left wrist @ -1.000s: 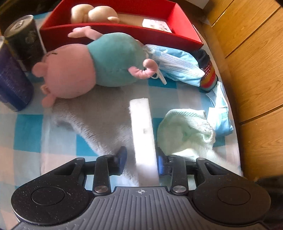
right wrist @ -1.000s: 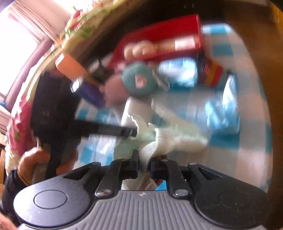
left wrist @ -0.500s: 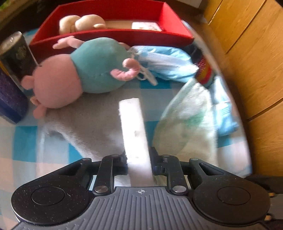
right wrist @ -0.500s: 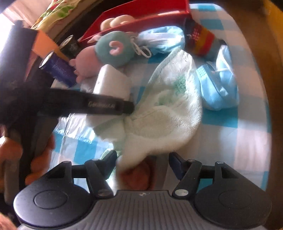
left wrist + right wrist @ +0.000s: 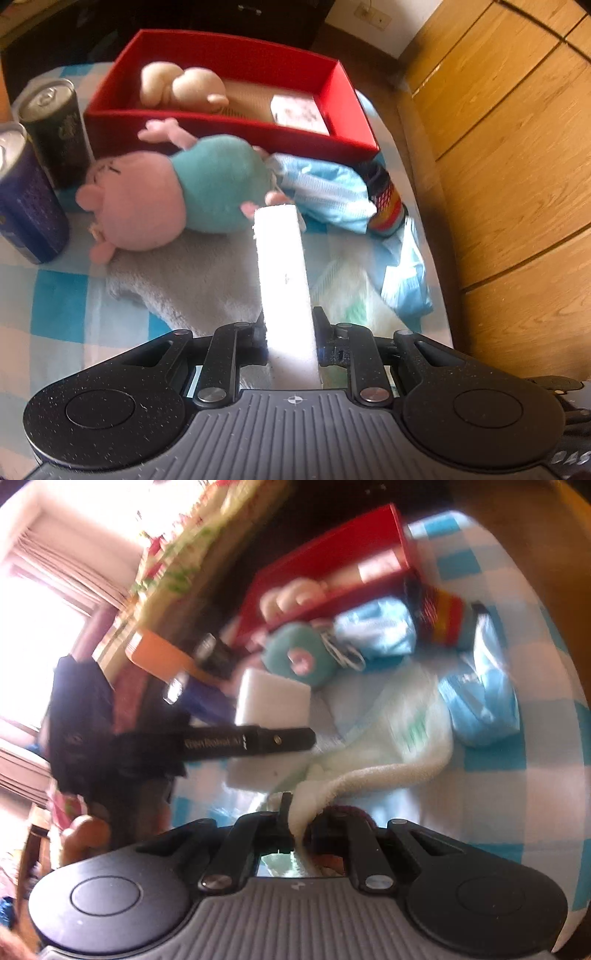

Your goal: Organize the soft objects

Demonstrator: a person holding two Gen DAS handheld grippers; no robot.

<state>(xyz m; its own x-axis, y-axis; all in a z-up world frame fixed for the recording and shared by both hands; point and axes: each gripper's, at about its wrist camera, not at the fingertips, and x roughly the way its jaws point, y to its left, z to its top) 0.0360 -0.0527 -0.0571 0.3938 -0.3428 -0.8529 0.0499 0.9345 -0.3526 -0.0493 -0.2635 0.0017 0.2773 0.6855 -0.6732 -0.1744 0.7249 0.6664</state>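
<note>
My left gripper (image 5: 290, 339) is shut on a white sponge block (image 5: 284, 280), which sticks out forward above the grey cloth (image 5: 184, 280). In the right wrist view the same sponge (image 5: 273, 701) shows beside the left gripper's black finger (image 5: 258, 740). My right gripper (image 5: 301, 819) is shut on a corner of the pale green towel (image 5: 388, 771), which trails away over the checked tablecloth. A pink pig plush with a teal body (image 5: 166, 195) lies in front of the red box (image 5: 221, 127). A beige plush (image 5: 181, 86) lies inside that box.
Blue face masks (image 5: 325, 192) and a striped sock (image 5: 384, 195) lie right of the pig. Two drink cans (image 5: 26, 199) (image 5: 55, 129) stand at the left. A wooden cabinet (image 5: 517, 184) borders the table on the right. A hand (image 5: 85, 834) holds the left gripper.
The left jaws closed on the sponge and lifted it off the grey cloth. The right jaws opened, then shut again on the towel corner, and the right view tilted.
</note>
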